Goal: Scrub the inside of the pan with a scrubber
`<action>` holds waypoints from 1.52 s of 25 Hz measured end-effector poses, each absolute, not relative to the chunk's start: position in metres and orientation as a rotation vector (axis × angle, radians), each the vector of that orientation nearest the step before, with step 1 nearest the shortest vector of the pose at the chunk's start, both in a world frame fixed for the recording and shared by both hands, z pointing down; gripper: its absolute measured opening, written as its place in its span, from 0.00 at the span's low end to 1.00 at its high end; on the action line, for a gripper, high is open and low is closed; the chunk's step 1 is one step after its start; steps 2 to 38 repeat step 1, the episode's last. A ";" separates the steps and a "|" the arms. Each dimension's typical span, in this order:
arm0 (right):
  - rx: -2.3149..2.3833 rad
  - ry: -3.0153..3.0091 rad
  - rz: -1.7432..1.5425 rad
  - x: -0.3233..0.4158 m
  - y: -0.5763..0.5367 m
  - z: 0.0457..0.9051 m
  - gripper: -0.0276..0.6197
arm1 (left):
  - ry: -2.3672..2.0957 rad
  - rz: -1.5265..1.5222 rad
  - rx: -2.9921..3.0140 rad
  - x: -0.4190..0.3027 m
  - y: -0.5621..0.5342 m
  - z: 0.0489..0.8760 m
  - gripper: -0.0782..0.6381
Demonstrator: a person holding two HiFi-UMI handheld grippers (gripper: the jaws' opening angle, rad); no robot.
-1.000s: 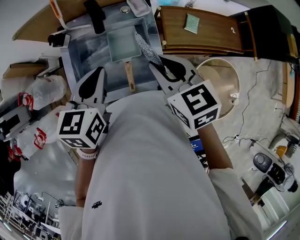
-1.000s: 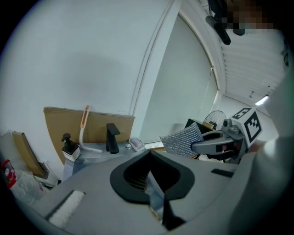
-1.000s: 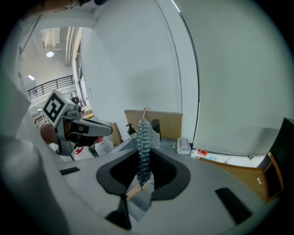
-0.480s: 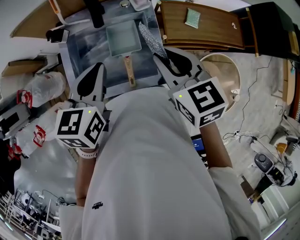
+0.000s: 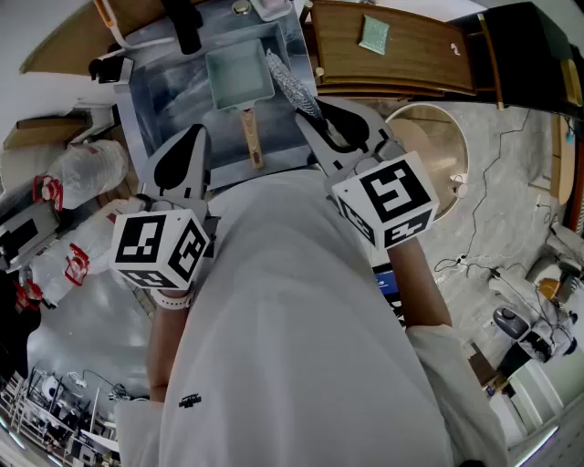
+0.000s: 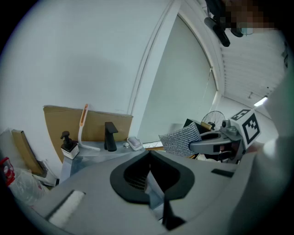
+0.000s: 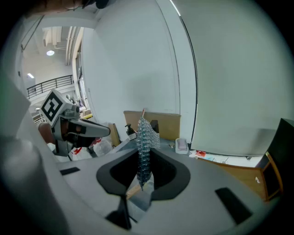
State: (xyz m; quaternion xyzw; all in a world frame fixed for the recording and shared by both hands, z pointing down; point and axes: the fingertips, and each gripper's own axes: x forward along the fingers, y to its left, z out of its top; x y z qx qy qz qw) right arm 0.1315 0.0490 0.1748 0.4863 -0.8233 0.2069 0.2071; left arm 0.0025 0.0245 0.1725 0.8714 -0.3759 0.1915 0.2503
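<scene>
A pale green rectangular pan (image 5: 239, 77) with a wooden handle (image 5: 249, 139) lies in the steel sink (image 5: 160, 96). My right gripper (image 5: 307, 117) is shut on a silver mesh scrubber (image 5: 290, 82), which hangs just right of the pan over the sink's edge. In the right gripper view the scrubber (image 7: 144, 147) stands upright between the closed jaws of the right gripper (image 7: 141, 181). My left gripper (image 5: 195, 137) hovers near the sink's front edge, left of the pan handle, shut and holding nothing. The left gripper (image 6: 149, 166) also sees the scrubber (image 6: 180, 138).
A black faucet (image 5: 185, 27), a soap dispenser (image 5: 111, 71) and a soap dish (image 5: 270, 11) line the back of the sink. A wooden board (image 5: 401, 64) with a green sponge (image 5: 374, 35) lies right of it. Plastic bags (image 5: 87, 173) sit left, a round basin (image 5: 440, 155) right.
The right gripper, still holding the scrubber, has edged slightly left toward the pan. The left gripper has barely moved. The head view has shifted a little.
</scene>
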 end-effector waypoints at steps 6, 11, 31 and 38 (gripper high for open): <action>1.352 -2.295 0.576 0.130 0.050 0.174 0.14 | -1.023 0.520 2.373 0.003 0.025 0.172 0.12; 1.352 -2.295 0.576 0.130 0.050 0.174 0.14 | -1.023 0.520 2.373 0.003 0.025 0.172 0.12; 1.352 -2.295 0.576 0.130 0.050 0.174 0.14 | -1.023 0.520 2.373 0.003 0.025 0.172 0.12; 1.352 -2.295 0.576 0.130 0.050 0.174 0.14 | -1.023 0.520 2.373 0.003 0.025 0.172 0.12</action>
